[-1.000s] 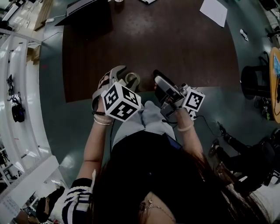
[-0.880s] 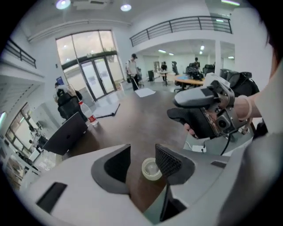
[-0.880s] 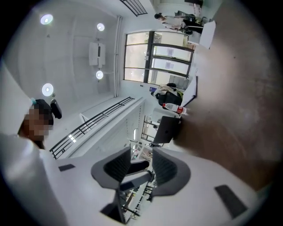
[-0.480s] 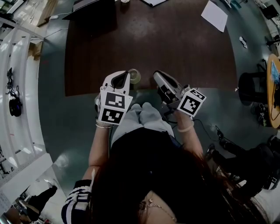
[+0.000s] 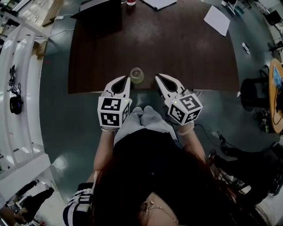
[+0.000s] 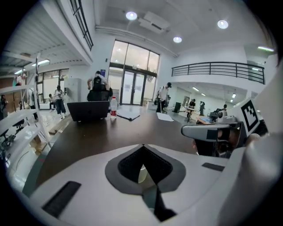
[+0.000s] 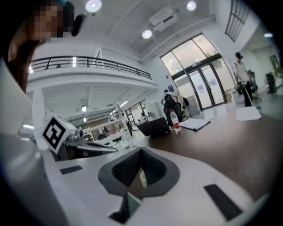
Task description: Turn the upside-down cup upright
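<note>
Seen from your head camera, white shelving (image 5: 20,75) runs down the far left, beside a dark brown table (image 5: 177,48). A closed laptop (image 5: 95,13) lies at the table's far left corner, with a bottle (image 5: 131,2) just right of it.

Your left gripper (image 5: 127,79) reaches over the table's near edge, its marker cube (image 5: 112,111) toward you. Its jaws are pressed together at the tips, with nothing pinched between them. In the left gripper view, a pale sliver of the cup shows through the padded opening behind the tips.

The cup (image 5: 136,75) stands on the table close to the near edge, between the two grippers and just beside the left tips. Its round end faces up; whether that is the mouth or the base cannot be told.

Your right gripper (image 5: 158,77) sits near the cup on its other side, apart from it. Its jaws have just closed together with nothing between them.

A white sheet of paper (image 5: 216,20) lies at the table's far right corner.
</note>
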Demonstrator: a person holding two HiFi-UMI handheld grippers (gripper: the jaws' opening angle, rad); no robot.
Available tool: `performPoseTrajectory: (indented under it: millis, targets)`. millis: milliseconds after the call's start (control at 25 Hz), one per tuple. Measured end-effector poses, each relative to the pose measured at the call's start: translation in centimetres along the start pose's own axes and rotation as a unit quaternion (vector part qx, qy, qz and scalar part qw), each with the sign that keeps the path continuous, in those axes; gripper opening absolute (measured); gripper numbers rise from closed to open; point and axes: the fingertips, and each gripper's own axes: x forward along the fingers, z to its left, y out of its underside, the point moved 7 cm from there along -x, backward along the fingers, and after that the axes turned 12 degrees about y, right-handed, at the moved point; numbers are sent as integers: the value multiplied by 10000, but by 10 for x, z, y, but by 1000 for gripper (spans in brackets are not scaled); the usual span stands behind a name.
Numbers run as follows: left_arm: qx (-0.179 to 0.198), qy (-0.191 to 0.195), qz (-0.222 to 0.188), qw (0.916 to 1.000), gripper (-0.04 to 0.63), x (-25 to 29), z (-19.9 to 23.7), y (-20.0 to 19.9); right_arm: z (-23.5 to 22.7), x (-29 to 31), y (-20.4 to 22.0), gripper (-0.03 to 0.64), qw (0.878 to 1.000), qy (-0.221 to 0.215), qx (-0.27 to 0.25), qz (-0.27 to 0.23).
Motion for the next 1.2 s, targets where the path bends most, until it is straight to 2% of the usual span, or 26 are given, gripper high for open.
performPoseTrajectory:
  millis: [80, 200, 320, 1200]
  targets:
    - [-53, 106, -8, 9999, 3, 0, -5, 2, 4, -2, 2, 17, 9995, 72, -313, 31]
    - [-193, 284, -153, 9993, 3, -2, -10, 6, 9, -3, 7, 17, 9994, -15, -320, 112]
    - [-229, 302, -289, 9989, 3, -4, -10, 7, 12, -2, 9, 16, 9991, -25, -399, 154]
    - [-596, 568, 0, 9966, 3, 6, -10, 17, 9, 6, 18, 15, 9975, -57, -519, 479]
